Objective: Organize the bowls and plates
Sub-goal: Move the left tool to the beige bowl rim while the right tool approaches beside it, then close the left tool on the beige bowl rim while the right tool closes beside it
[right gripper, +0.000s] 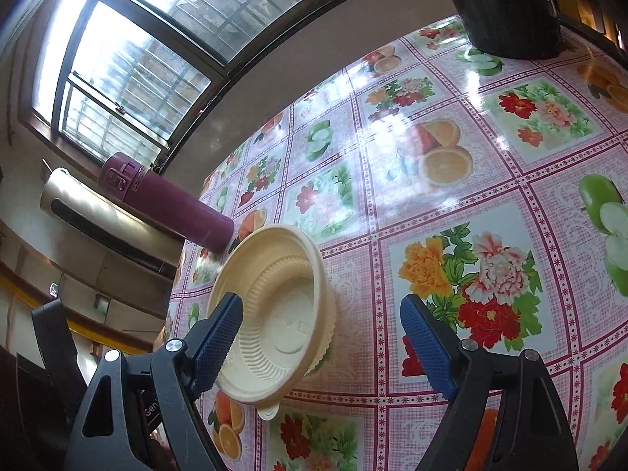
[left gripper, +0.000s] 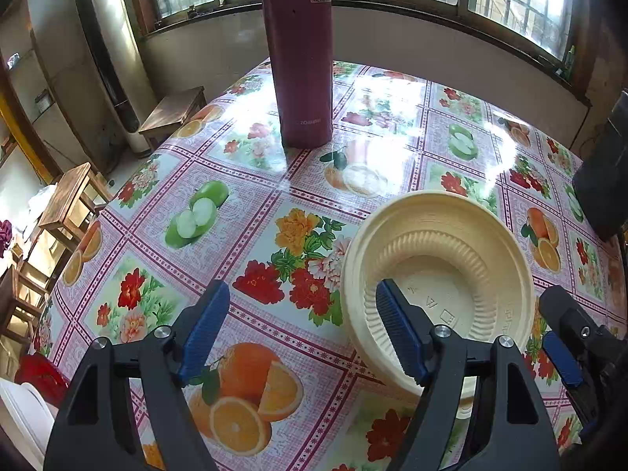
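From the left wrist camera, the cream bowl [left gripper: 439, 271] sits on the surface [left gripper: 251, 204], which has a shiny cloth with pictures of fruit and flowers. The bowl has ribbed sides, and it looks like more than one bowl stacked together. The left hand-held gripper [left gripper: 302, 325] is wide open and holds nothing. One of its blue fingers [left gripper: 400, 333] hangs over the inside of the bowl, and the other blue finger is over the cloth, left of the bowl. I cannot tell if the finger touches the bowl. A tall purple bottle [left gripper: 300, 59] stands upright behind the bowl, well apart from it. Part of the other hand-held gripper shows just right of the bowl.

From the right wrist camera, the same bowl [right gripper: 282, 306] is seen near the edge of the surface [right gripper: 451, 204]. The right hand-held gripper [right gripper: 320, 337] is wide open too, with nothing gripped. Its one blue finger [right gripper: 216, 345] is in front of the bowl's near rim, and the other is over the cloth, beside the bowl. The purple bottle [right gripper: 165, 204] is just past the bowl. A dark round thing [right gripper: 506, 8] stands far from the bowl, at the back of the surface.
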